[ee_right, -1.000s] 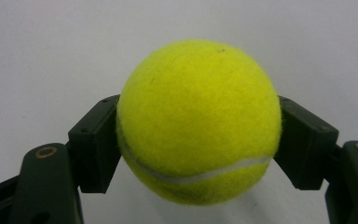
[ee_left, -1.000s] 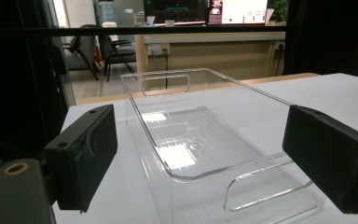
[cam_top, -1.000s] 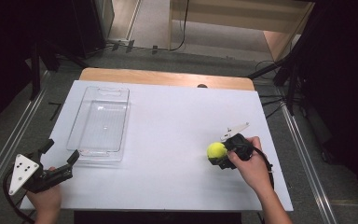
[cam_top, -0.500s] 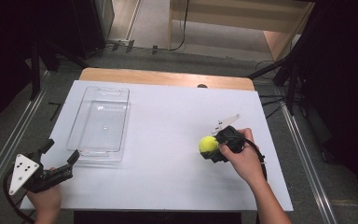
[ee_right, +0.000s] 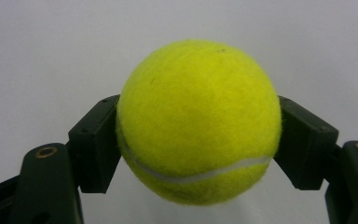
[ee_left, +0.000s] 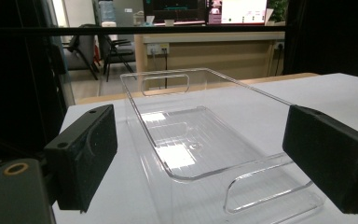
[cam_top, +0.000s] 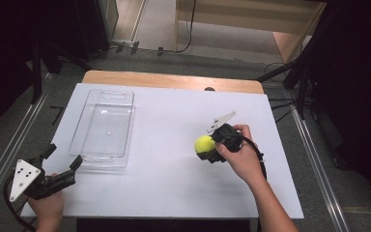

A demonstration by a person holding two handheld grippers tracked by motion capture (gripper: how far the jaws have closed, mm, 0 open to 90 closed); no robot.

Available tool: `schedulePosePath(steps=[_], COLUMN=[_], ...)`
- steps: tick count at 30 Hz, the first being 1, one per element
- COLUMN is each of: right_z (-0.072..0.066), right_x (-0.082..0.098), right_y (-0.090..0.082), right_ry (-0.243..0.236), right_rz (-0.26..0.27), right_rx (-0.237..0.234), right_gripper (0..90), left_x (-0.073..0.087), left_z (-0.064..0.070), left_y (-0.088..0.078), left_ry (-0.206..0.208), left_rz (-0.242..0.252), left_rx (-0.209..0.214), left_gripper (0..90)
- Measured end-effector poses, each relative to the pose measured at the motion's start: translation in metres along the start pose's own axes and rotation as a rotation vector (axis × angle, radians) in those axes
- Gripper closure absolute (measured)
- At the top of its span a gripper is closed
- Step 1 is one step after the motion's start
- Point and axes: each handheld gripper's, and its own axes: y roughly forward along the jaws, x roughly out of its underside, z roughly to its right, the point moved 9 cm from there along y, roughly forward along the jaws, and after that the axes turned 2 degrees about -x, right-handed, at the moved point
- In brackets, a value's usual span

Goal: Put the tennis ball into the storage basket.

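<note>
While the right gripper (cam_top: 207, 147) is closed on the tennis ball (cam_top: 205, 144), both pads press the ball's sides, as the right gripper view confirms (ee_right: 198, 122). The ball sits over the right half of the white table (cam_top: 174, 193), well apart from the clear tray (cam_top: 104, 126) at left. Open board lies between ball and tray. The left gripper (cam_top: 64, 160) rests near the front-left corner, jaws wide apart and holding nothing, pointed at the tray's near end (ee_left: 242, 172).
</note>
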Motion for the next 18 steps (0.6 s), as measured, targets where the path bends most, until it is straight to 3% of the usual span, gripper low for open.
schedulePosePath(steps=[18], right_z=[-0.015], right_x=[-0.037], right_y=[0.009], right_ry=[-0.065], right_rz=[0.005], right_rx=[-0.033], right_gripper=[23.7], left_x=[0.0], left_z=[0.0], left_y=[0.0], left_ry=[-0.002], left_rz=[0.001], left_rx=[0.001], left_gripper=[10.7])
